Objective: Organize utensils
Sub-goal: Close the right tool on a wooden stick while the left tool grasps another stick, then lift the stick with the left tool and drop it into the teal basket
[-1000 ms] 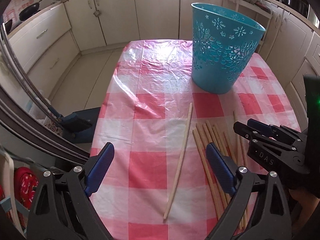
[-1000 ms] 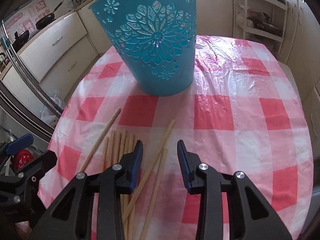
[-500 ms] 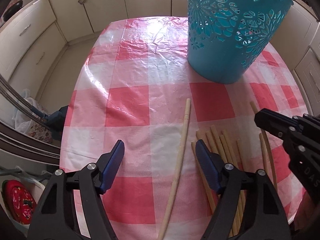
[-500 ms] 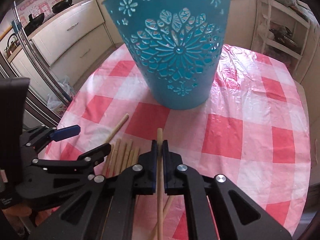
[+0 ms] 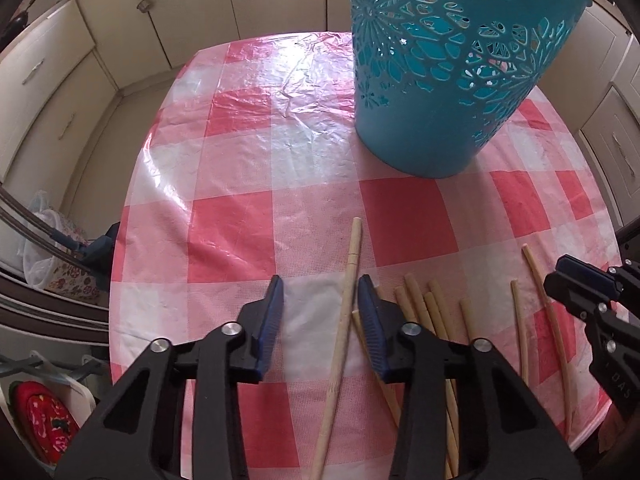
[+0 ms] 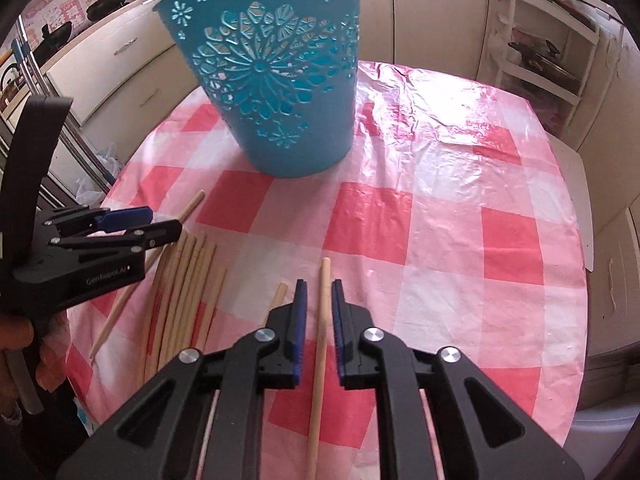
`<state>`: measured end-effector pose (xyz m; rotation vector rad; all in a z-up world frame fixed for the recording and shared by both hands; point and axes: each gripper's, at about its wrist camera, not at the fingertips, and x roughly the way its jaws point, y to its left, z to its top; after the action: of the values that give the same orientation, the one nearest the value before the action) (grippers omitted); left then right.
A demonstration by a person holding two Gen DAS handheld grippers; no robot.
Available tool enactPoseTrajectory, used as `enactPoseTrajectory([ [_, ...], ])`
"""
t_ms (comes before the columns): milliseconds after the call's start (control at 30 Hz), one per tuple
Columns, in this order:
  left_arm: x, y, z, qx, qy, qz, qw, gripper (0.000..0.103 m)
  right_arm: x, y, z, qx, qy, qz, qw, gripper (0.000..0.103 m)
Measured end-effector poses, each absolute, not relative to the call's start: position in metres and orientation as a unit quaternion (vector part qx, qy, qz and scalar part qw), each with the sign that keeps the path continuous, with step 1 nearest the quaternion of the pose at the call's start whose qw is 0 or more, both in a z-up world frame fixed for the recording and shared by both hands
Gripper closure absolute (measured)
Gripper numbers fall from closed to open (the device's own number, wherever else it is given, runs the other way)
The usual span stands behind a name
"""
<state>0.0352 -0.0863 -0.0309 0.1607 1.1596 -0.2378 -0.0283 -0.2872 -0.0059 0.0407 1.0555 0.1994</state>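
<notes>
A long wooden chopstick (image 5: 347,304) lies apart on the pink checked tablecloth. My left gripper (image 5: 320,284) straddles it, jaws closing, a gap still on both sides of the stick. Right of it lie several more chopsticks (image 5: 420,304) in a loose bundle. My right gripper (image 6: 319,283) has another chopstick (image 6: 322,320) between its blue pads (image 6: 300,320), jaws opening with slim gaps showing. The perforated blue basket (image 6: 280,80) stands upright behind the sticks. Each gripper shows in the other's view: left gripper (image 6: 164,220), right gripper (image 5: 580,284).
The table (image 6: 500,240) is rounded, and its edge falls away close on the left and right. Cream kitchen cabinets (image 5: 100,60) ring the room. A white shelf rack (image 6: 540,52) stands at the back right. Bags (image 5: 44,424) sit on the floor at the left.
My left gripper dropped lower over the lone chopstick and its jaws narrowed around it. My right gripper shut on a chopstick half a second ago and has since loosened.
</notes>
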Motion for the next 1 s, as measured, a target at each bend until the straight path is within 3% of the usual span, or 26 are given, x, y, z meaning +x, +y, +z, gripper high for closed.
enactPoseTrajectory([
  [33,0.037,-0.086,-0.030,0.074,0.548,-0.114,0.825,0.078,-0.031,-0.288,-0.005,0.016,0.500,0.095,0.861,0.072],
  [233,0.045,-0.086,-0.029,0.076,0.558,-0.117,0.818,0.078,-0.043,-0.293,-0.018,0.006,0.509,0.089,0.856,0.071],
  [300,0.045,-0.091,-0.029,0.090,0.554,-0.115,0.820,0.084,-0.044,-0.288,-0.025,-0.012,0.510,0.088,0.855,0.080],
  [333,0.044,-0.094,-0.029,0.092,0.553,-0.121,0.820,0.097,-0.046,-0.283,-0.026,-0.032,0.501,0.084,0.861,0.084],
  [367,0.044,-0.096,-0.028,0.098,0.552,-0.119,0.819,0.098,-0.047,-0.281,-0.026,-0.041,0.497,0.086,0.863,0.086],
  [400,0.044,-0.097,-0.027,0.101,0.553,-0.119,0.818,0.098,-0.047,-0.281,-0.027,-0.037,0.498,0.093,0.861,0.096],
  [500,0.037,-0.090,-0.012,0.082,0.541,-0.123,0.828,0.098,-0.047,-0.283,-0.028,-0.032,0.493,0.094,0.864,0.097],
  [700,0.007,-0.054,0.062,0.001,0.481,-0.168,0.861,0.098,-0.048,-0.287,-0.030,-0.004,0.493,0.097,0.865,0.097],
  [1000,-0.007,-0.050,0.209,-0.104,0.292,-0.223,0.924,0.098,-0.046,-0.287,-0.031,0.027,0.495,0.105,0.862,0.097],
])
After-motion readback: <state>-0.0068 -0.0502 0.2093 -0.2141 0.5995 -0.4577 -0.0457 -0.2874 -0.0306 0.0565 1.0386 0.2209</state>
